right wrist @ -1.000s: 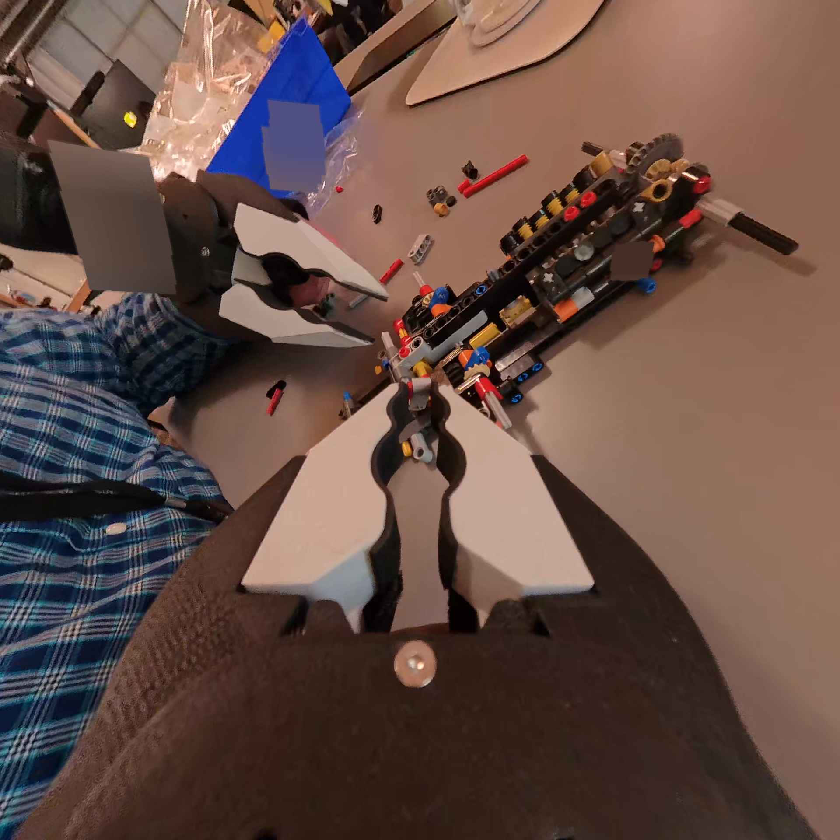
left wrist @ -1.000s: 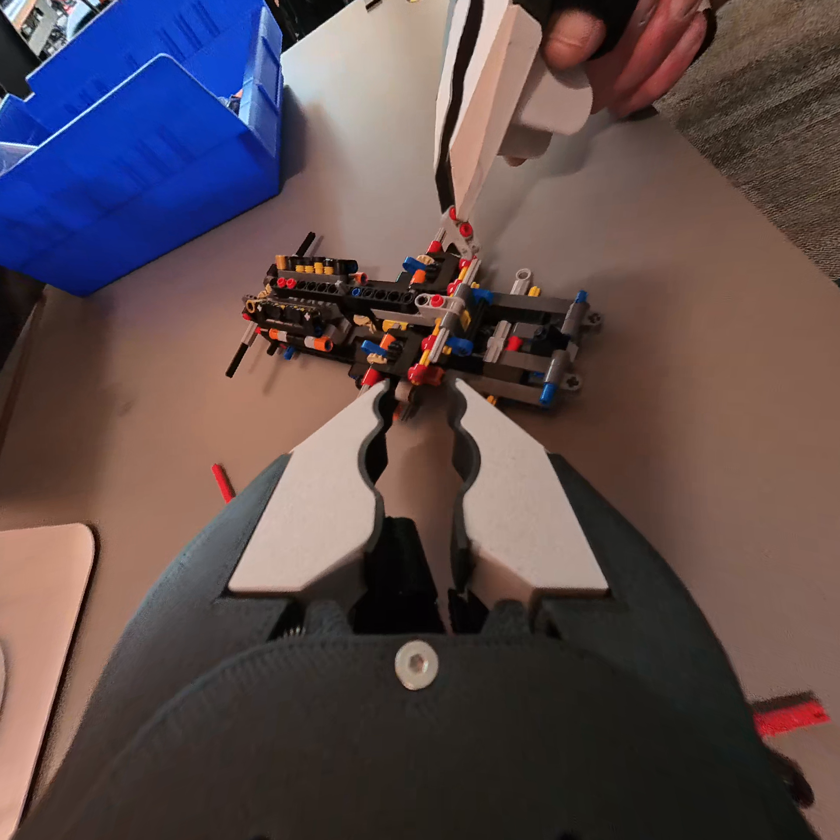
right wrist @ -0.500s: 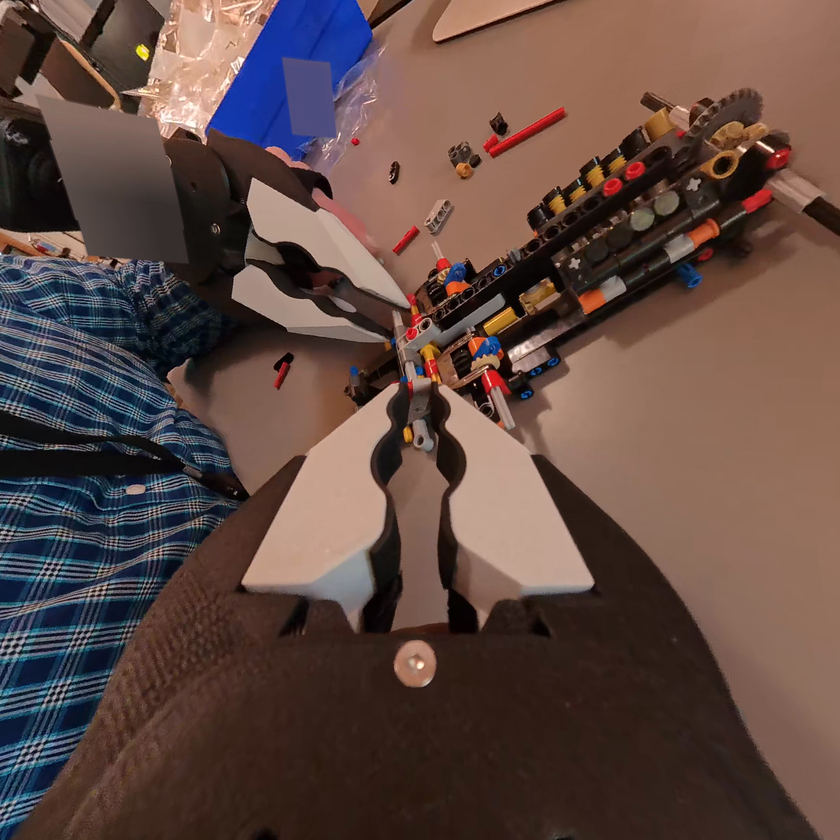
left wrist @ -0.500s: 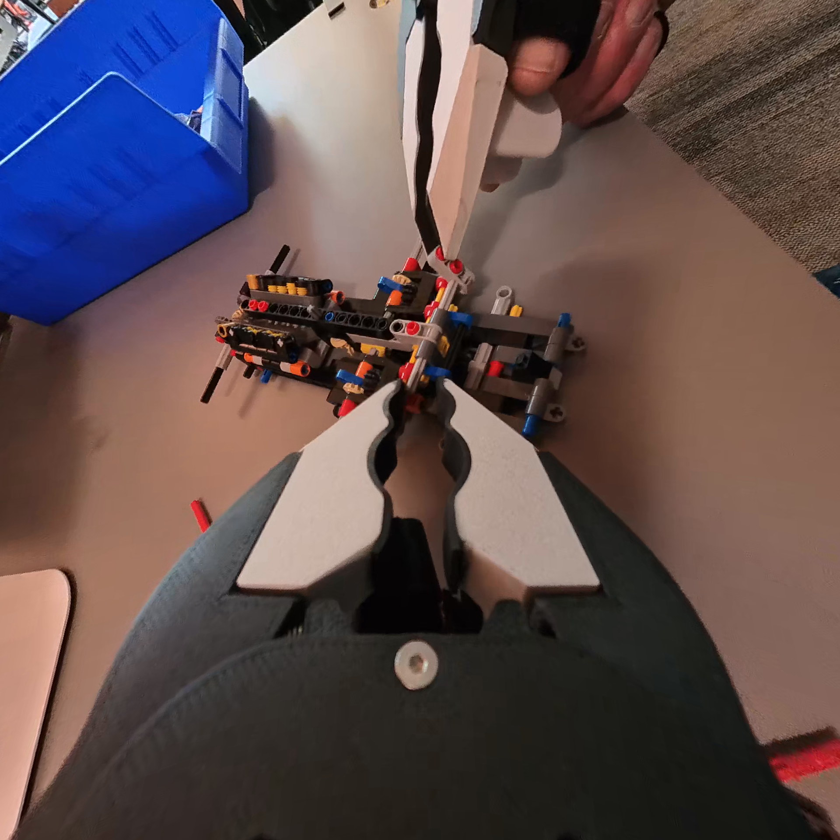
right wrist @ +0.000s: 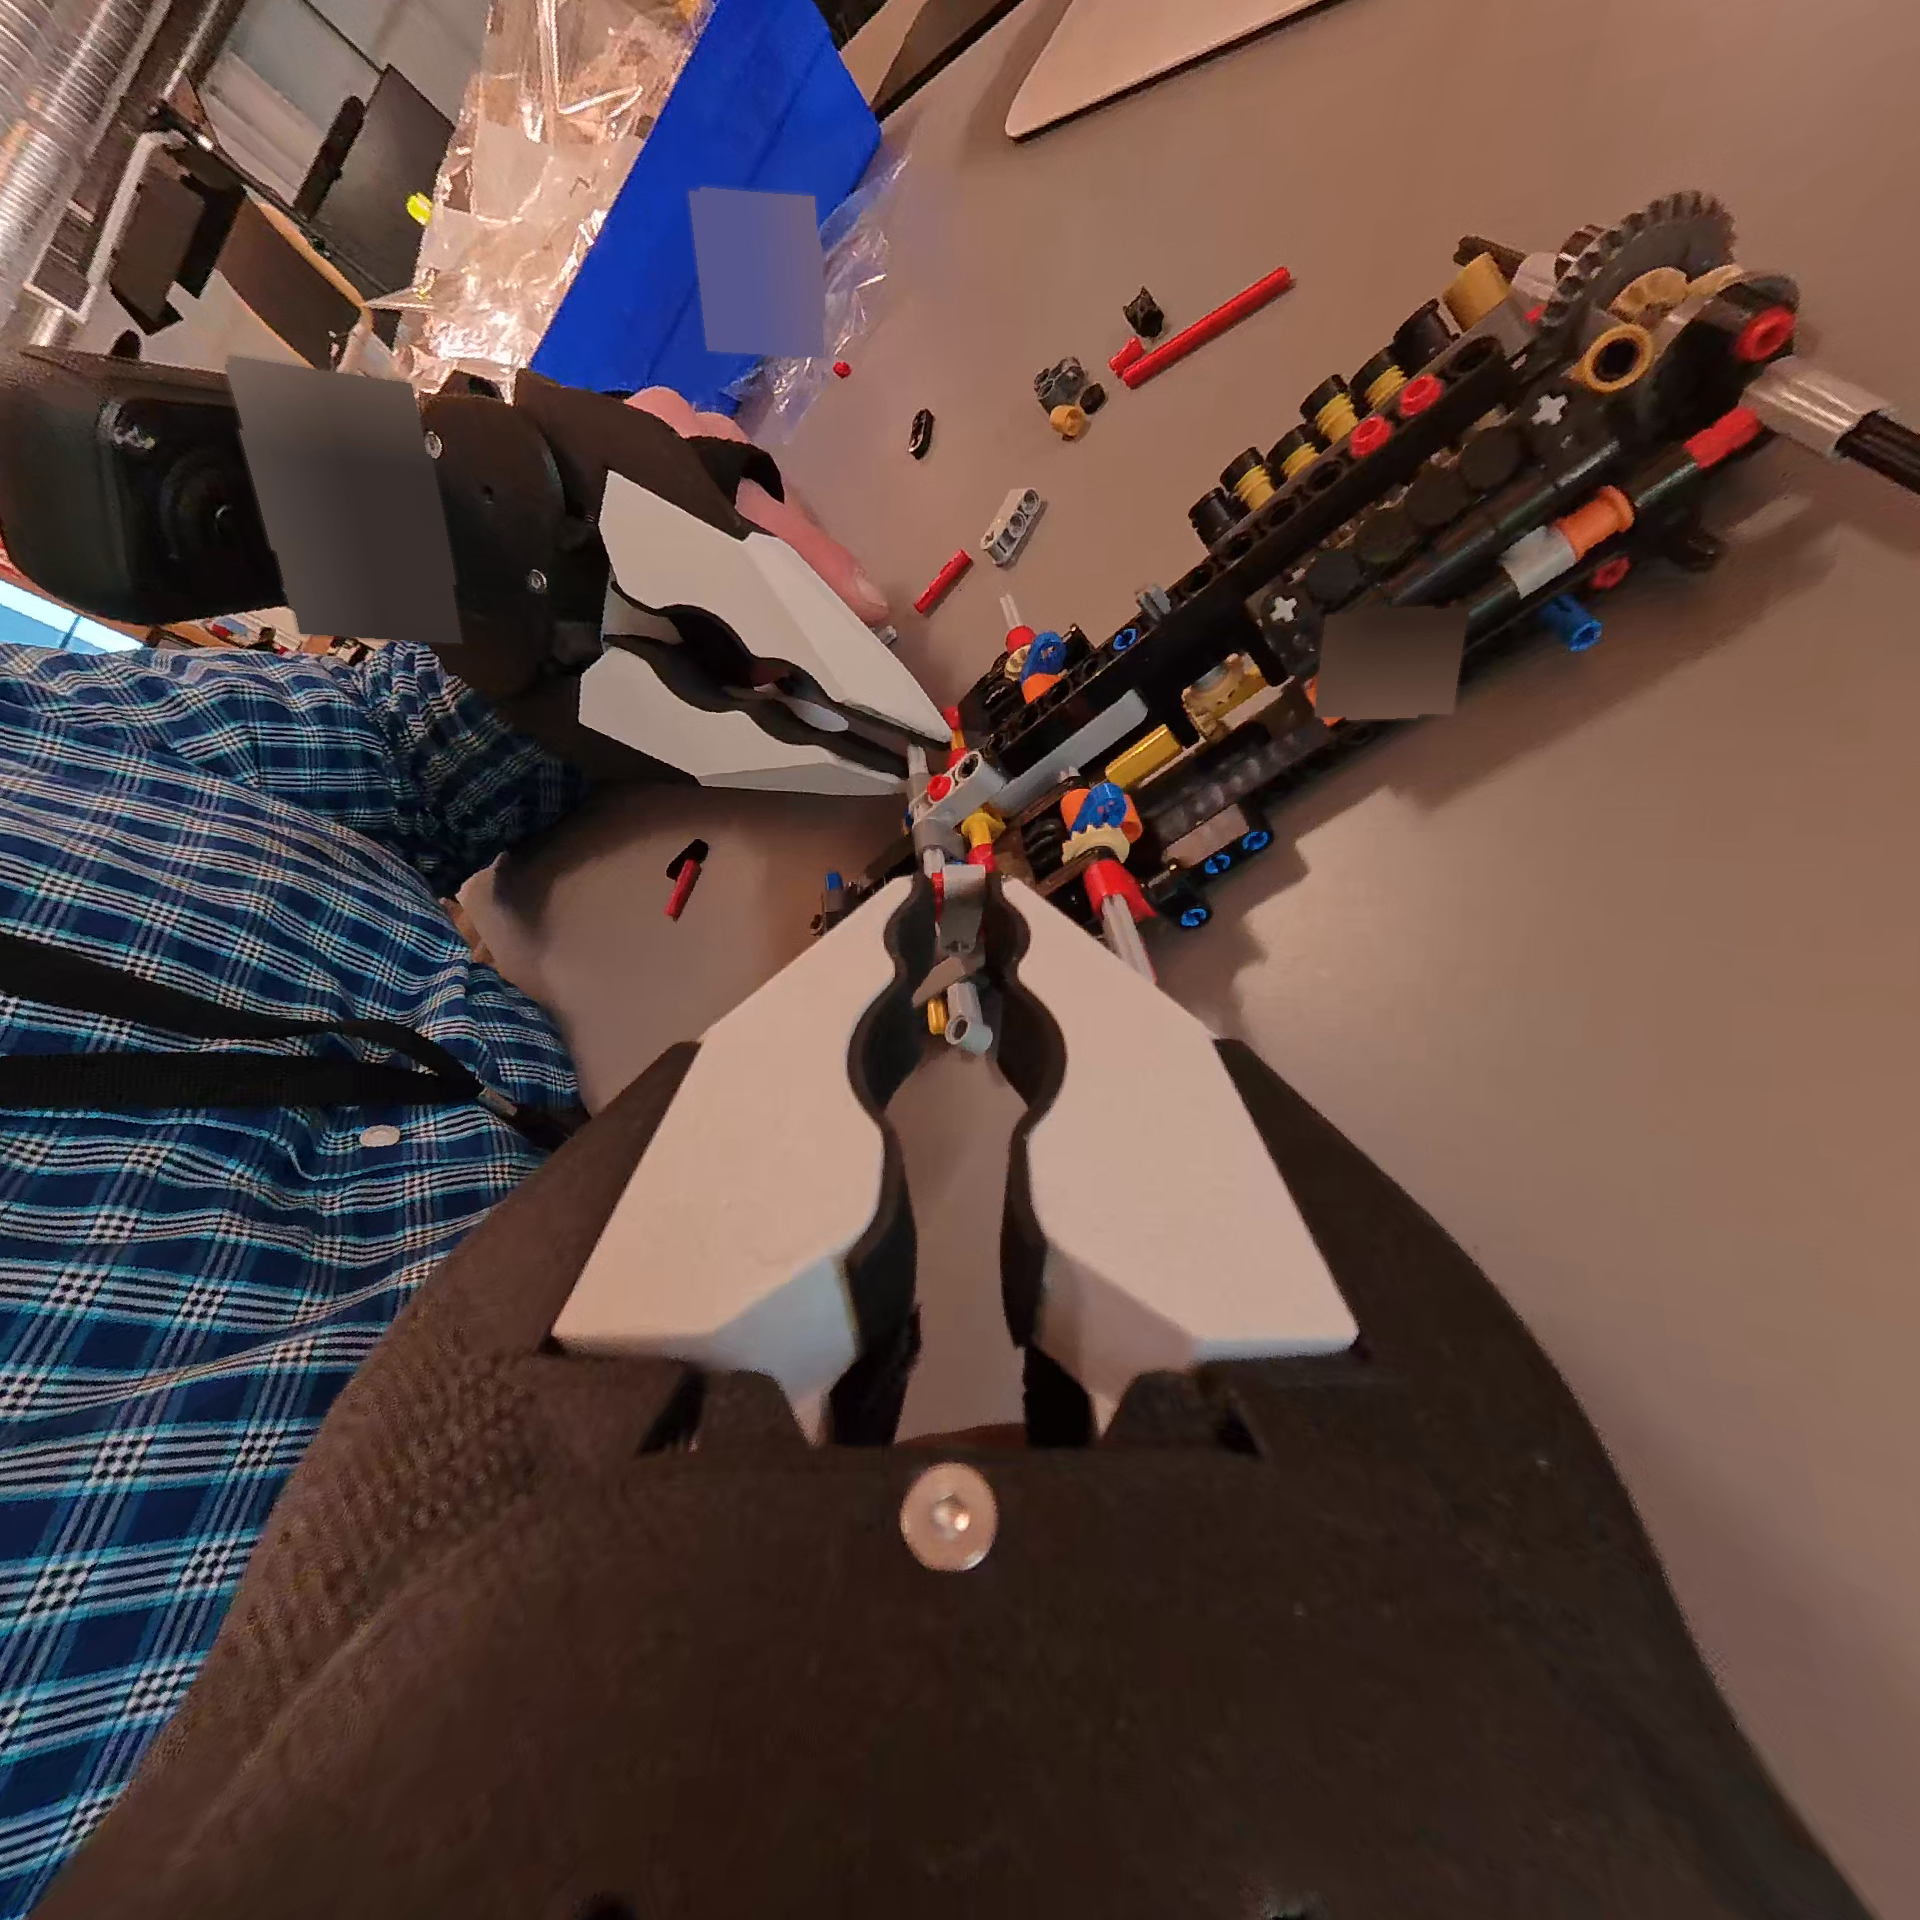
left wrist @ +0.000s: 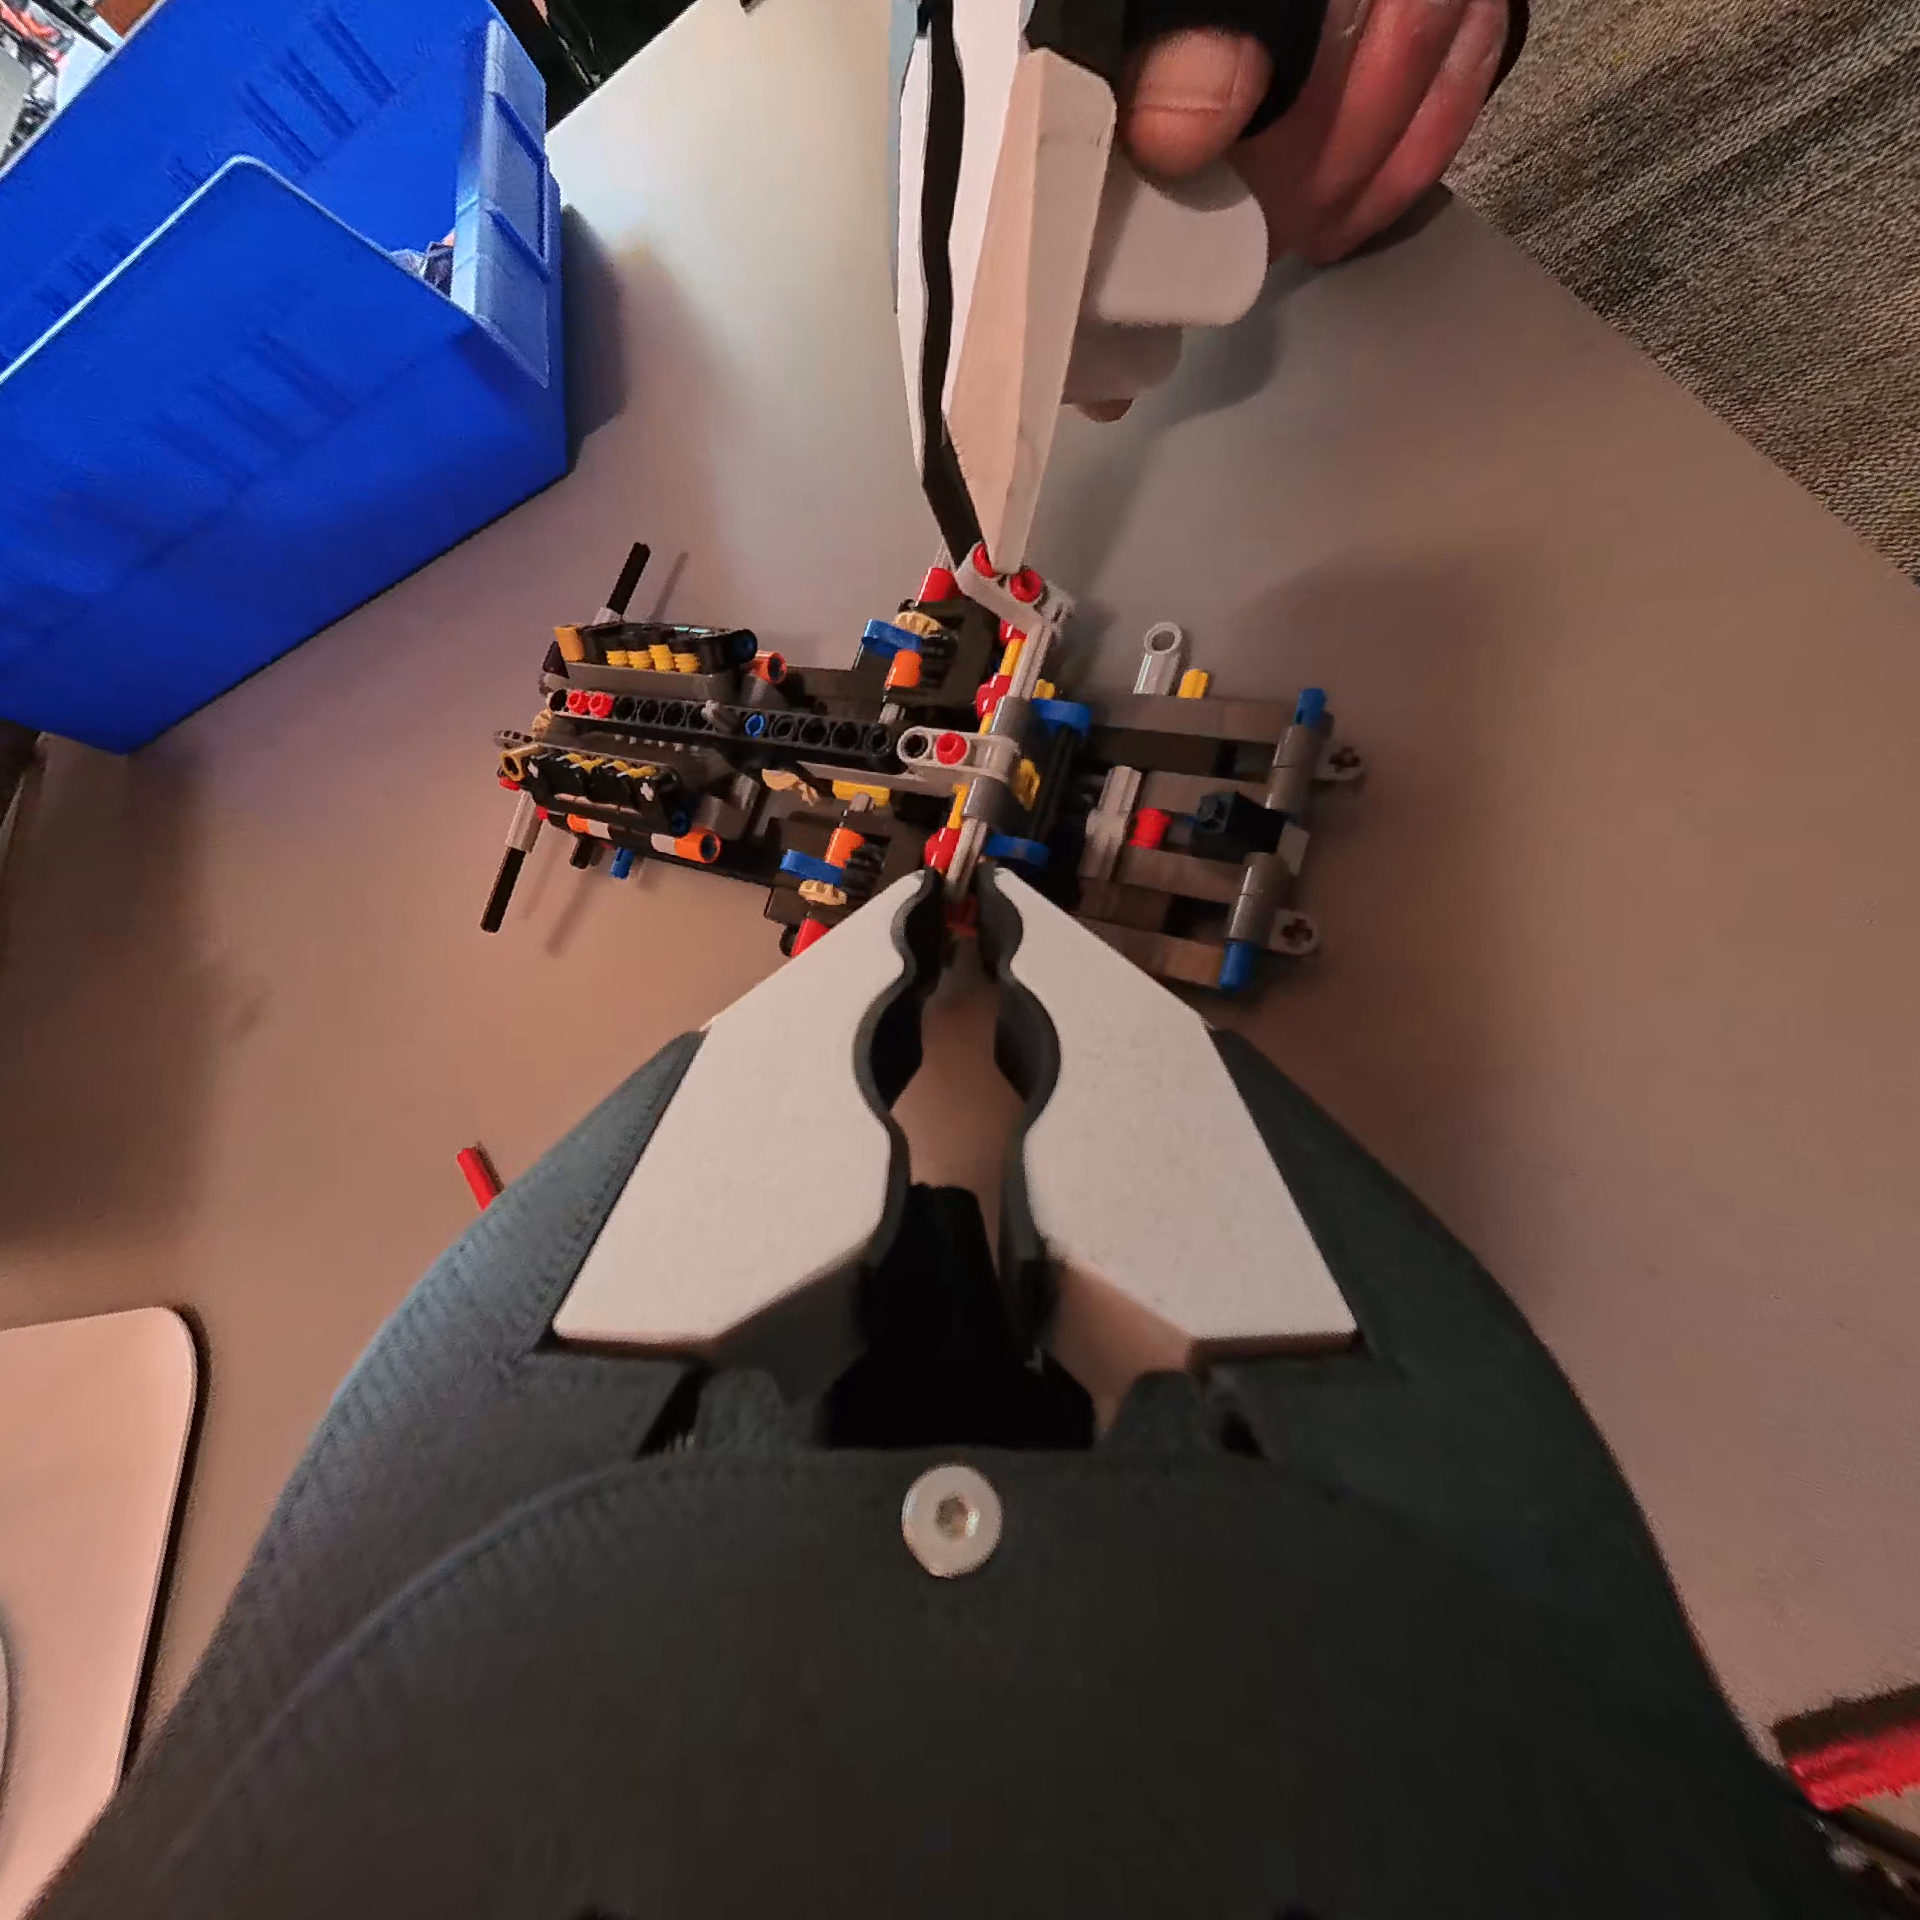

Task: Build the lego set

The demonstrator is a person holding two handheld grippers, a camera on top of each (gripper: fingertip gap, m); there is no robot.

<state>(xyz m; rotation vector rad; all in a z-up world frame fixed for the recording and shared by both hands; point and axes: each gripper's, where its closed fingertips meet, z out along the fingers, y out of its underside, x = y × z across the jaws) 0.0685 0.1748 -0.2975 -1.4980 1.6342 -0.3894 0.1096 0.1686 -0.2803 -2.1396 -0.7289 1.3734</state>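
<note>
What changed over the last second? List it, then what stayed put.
The left gripper moved in and its fingers closed onto the near end of the grey crosspiece. The right gripper kept its pinch on the far end. The lego model and blue bin stayed put.

You're working on a grey-brown table (left wrist: pixel 1455 623). The lego chassis (left wrist: pixel 914 769) lies flat at its middle, long axis running left to right in the left wrist view. A blue bin (left wrist: pixel 260 395) stands at the far left, and a pale rounded mat (left wrist: pixel 83 1507) lies at the near left edge. In your right wrist view, loose parts are scattered beyond the build: a long red axle (right wrist: pixel 1210 327), a short red pin (right wrist: pixel 942 580), a small grey beam (right wrist: pixel 1011 525), and a crumpled clear plastic bag (right wrist: pixel 540 177) by the bin.
</note>
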